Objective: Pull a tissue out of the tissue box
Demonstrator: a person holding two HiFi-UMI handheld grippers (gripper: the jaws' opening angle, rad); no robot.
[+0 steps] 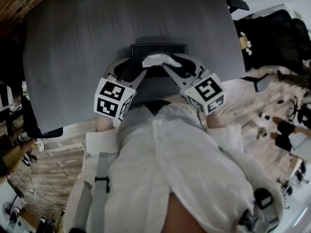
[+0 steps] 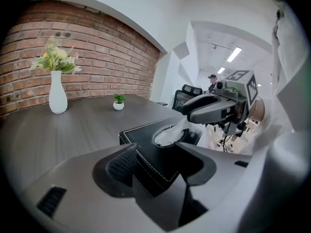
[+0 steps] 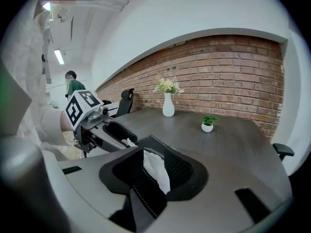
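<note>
Tissue box [image 1: 159, 48], black and set on the grey table [image 1: 73, 52], lies at 12 o'clock from the person in the head view. A white tissue [image 1: 154, 59] is bunched on its top. The left gripper [image 1: 130, 72] flanks it at 7 o'clock and the right gripper [image 1: 181, 68] at 5 o'clock.

In the left gripper view, the jaws stand wide apart with the box's near corner between them. The pads do not press it, and the tissue rises from its oval opening at 1 o'clock beyond.

In the right gripper view, the jaws are apart too, with the tissue standing between the pads, not yet pinched (a white vase [image 3: 168, 106] and a small potted plant [image 3: 207, 124] sit far back at 12 and 1 o'clock).

The grasp appears to be the step in hand. Done well, the left gripper would steady the box while the right gripper pinches the tuft low and draws it straight up, slowly enough that the sheet does not tear or lift the box.
</note>
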